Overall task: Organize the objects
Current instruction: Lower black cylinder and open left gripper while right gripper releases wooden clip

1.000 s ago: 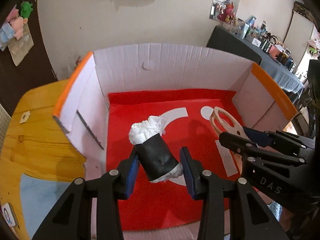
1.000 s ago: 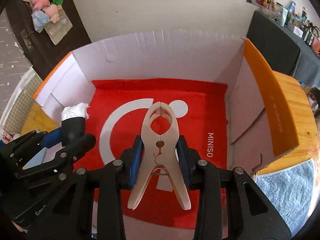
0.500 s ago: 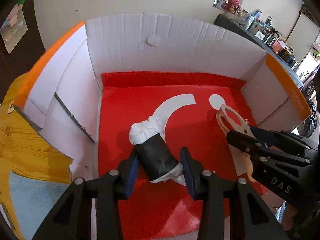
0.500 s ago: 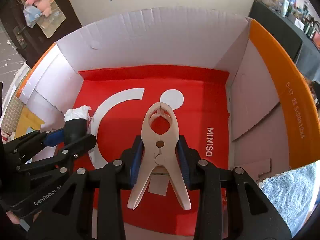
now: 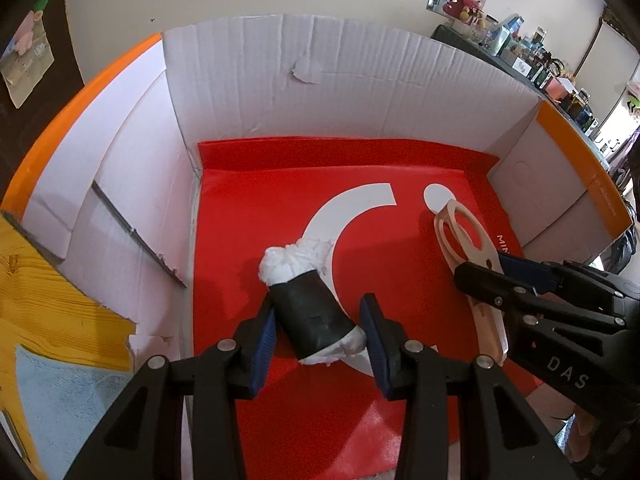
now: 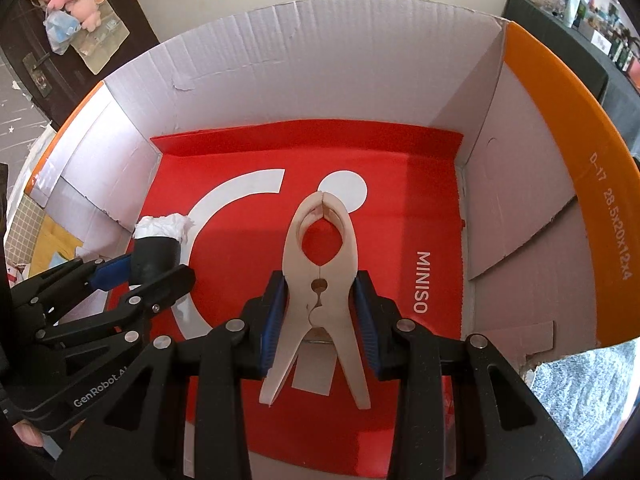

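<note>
**Two claws, two loads, one box**

Hanging over the white corrugated cardboard box with orange rims (image 5: 360, 92), we carry one item in each claw. Our left claw (image 5: 320, 330) pinches a black roll stuffed with white crumpled paper (image 5: 310, 312), tilted, above the red glossy liner with the white logo (image 5: 256, 208) on the box floor. Our right claw (image 6: 320, 316) pinches a beige plastic spring clamp (image 6: 320, 276) by its waist, tips pointing at the back wall. Both loads appear to be off the liner, though contact is hard to judge. The risks, as we read them: the claws hang close together and could knock on the way down; the roll's loose paper stuffing may slip free; letting go too high could send the clamp skidding across the slick liner.
</note>
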The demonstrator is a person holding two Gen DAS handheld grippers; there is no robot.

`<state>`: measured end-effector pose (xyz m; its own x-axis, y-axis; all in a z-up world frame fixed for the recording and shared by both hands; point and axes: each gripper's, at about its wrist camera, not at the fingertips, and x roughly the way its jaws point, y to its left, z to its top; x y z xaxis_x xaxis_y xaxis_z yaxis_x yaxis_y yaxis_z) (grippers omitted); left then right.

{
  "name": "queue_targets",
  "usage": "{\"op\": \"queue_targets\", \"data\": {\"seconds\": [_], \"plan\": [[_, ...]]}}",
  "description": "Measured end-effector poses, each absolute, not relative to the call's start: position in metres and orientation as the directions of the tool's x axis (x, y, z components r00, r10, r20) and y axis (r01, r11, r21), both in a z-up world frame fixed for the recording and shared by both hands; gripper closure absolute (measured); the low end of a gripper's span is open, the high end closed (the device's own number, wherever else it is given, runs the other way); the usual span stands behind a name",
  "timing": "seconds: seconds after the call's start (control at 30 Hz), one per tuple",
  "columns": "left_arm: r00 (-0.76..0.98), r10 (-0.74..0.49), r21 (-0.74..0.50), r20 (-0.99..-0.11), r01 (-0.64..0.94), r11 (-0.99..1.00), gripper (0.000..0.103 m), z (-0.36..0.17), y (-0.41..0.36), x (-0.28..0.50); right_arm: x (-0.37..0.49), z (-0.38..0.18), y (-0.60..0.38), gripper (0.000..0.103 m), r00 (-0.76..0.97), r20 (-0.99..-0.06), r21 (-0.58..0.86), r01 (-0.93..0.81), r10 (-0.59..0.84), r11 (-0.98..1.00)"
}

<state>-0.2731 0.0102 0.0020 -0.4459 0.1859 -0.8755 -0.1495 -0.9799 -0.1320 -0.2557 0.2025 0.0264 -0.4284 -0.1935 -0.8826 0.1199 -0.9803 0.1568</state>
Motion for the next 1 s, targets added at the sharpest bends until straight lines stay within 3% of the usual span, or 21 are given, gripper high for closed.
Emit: {"op": "queue_targets", "data": {"seconds": [0.23,0.3,0.37,0.4,0.7,0.8,1.0], "plan": [[-0.452,0.184,-0.124,-0.873,-0.158,-0.98,0.056,0.003,0.01,-0.272,-0.254,0.023,0.204,0.069,-0.436,-0.878,0.164,0.117,-0.2,-0.979],[-0.454,0.181,-0.119,-0.872,-0.162,-0.98,0.048,0.003,0.011,-0.271,-0.251,0.024,0.205,0.064,-0.443,-0.874,0.163,0.117,-0.199,-0.98],[-0.457,0.177,-0.112,-0.872,-0.166,-0.98,0.048,0.003,0.012,-0.271,-0.255,0.026,0.205,0.048,-0.45,-0.87,0.167,0.119,-0.203,-0.979],[-0.459,0.171,-0.105,-0.872,-0.167,-0.98,0.048,0.003,0.012,-0.271,-0.254,0.027,0.205,0.046,-0.458,-0.865,0.166,0.121,-0.204,-0.979],[-0.491,0.155,-0.081,-0.857,-0.168,-0.982,0.047,0.01,0.015,-0.266,-0.242,0.032,0.212,0.043,-0.49,-0.843,0.189,0.121,-0.224,-0.975],[-0.519,0.138,-0.06,-0.843,-0.164,-0.985,0.036,0.016,0.014,-0.261,-0.24,0.037,0.211,0.039,-0.502,-0.833,0.191,0.131,-0.231,-0.973],[-0.557,0.133,-0.047,-0.82,-0.166,-0.985,0.034,0.027,0.01,-0.248,-0.237,0.045,0.204,0.035,-0.532,-0.809,0.211,0.135,-0.251,-0.968]]}}
